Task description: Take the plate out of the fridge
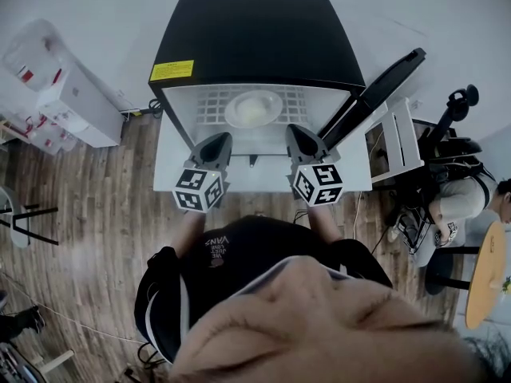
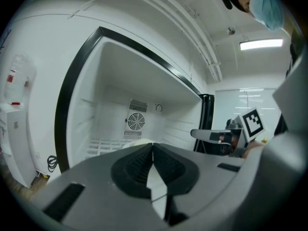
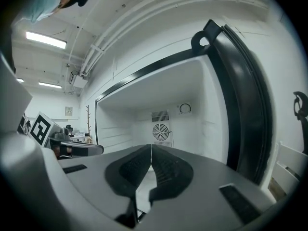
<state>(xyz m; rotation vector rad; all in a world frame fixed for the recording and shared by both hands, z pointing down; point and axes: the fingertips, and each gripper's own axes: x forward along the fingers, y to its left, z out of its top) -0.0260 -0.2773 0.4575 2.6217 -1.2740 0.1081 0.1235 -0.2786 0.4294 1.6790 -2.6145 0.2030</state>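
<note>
Wood-plank floor, and the black fridge [image 1: 255, 38] is sitting with its door [image 1: 375, 94] swung open, the white plate [image 1: 253, 108] resting on the wire shelf [image 1: 209, 106] inside. Left gripper [image 1: 223, 139] and right gripper [image 1: 294, 132] are hovering just out front, fingers pinched closed on nothing.

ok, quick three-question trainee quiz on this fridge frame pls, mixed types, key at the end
1. True or false: the fridge door stands open.
2. The plate lies: A) on the wire shelf inside the fridge; B) on top of the fridge; C) on the door.
3. Fill in: the jaws of the left hand-held gripper and the right hand-held gripper are both ____.
Key: 1 true; 2 A; 3 shut, with nothing between them.
</note>
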